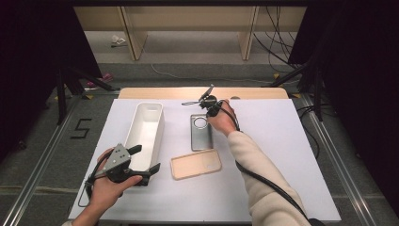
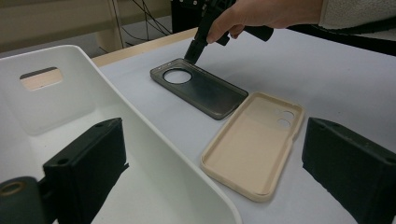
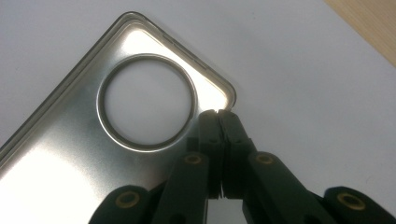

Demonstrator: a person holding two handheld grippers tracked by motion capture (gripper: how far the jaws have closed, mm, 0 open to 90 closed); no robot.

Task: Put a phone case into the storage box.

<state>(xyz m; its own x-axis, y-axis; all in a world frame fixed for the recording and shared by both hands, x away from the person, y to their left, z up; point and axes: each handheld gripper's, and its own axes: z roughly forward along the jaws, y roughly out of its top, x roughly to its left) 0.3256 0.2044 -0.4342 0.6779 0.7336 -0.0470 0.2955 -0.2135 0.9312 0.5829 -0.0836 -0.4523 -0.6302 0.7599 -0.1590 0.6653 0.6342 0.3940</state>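
A dark translucent phone case (image 1: 201, 136) with a round camera hole lies flat in the middle of the white table cover. My right gripper (image 1: 208, 115) points down at its far right corner. In the right gripper view, the right gripper (image 3: 218, 112) has its jaws pressed together on the corner rim of the dark case (image 3: 56, 154). A beige phone case (image 1: 195, 164) lies open side up just in front of the dark one. My left gripper (image 1: 147, 159) is open at the near end of a white bin (image 1: 149, 109). One jaw is inside the bin and one outside.
The long white bin (image 2: 140, 126) stands left of the cases with nothing visible inside. The white cover (image 1: 277, 155) spreads wide to the right of the person's right sleeve. A cable trails from the right gripper along the forearm. Wooden table edge runs along the back.
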